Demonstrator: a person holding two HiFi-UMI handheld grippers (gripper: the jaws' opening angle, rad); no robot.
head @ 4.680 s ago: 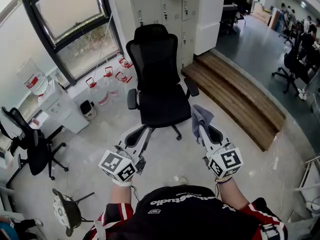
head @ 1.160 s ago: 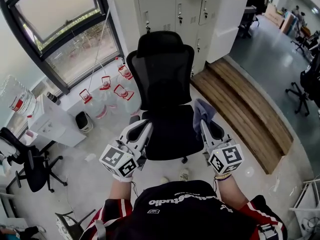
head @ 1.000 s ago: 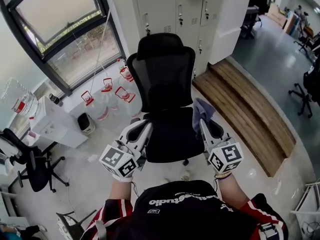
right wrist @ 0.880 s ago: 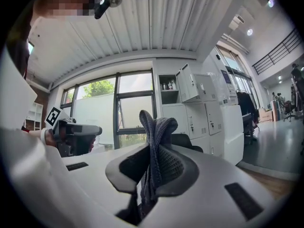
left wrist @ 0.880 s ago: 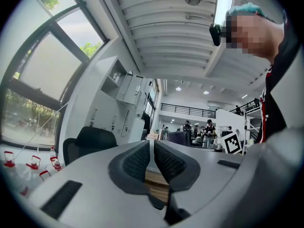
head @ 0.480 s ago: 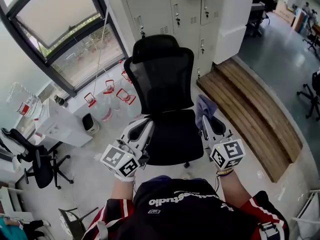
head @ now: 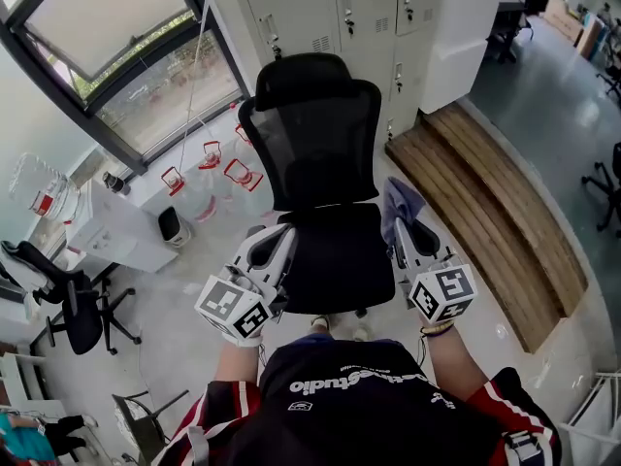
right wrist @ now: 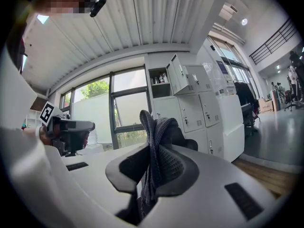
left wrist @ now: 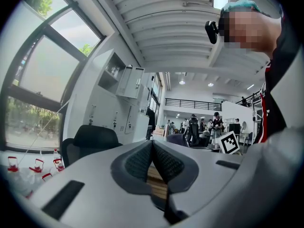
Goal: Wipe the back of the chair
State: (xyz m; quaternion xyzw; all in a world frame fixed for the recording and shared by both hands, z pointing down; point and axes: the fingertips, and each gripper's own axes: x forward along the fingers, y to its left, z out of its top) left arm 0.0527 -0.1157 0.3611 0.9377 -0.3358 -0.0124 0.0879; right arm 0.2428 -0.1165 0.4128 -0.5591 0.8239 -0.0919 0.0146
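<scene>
A black mesh office chair (head: 320,163) faces me in the head view, its backrest (head: 315,139) and headrest (head: 303,69) on the far side of the seat (head: 335,260). My right gripper (head: 398,226) is shut on a grey-blue cloth (head: 400,202) over the seat's right edge; in the right gripper view the cloth (right wrist: 154,146) sticks up between the jaws. My left gripper (head: 281,246) is shut with nothing in it, over the seat's left edge. The left gripper view shows the chair's headrest (left wrist: 92,139) at the left.
White lockers (head: 340,8) and a window (head: 116,56) stand behind the chair. Water jugs (head: 209,173) sit on the floor at the left, by a white cabinet (head: 107,231). A wooden step (head: 495,212) runs along the right. Another black chair (head: 58,299) stands at the far left.
I have walked closer to the chair over the frames; it now sits right in front of both grippers. The grippers keep their pose, the cloth still held in the right one.
</scene>
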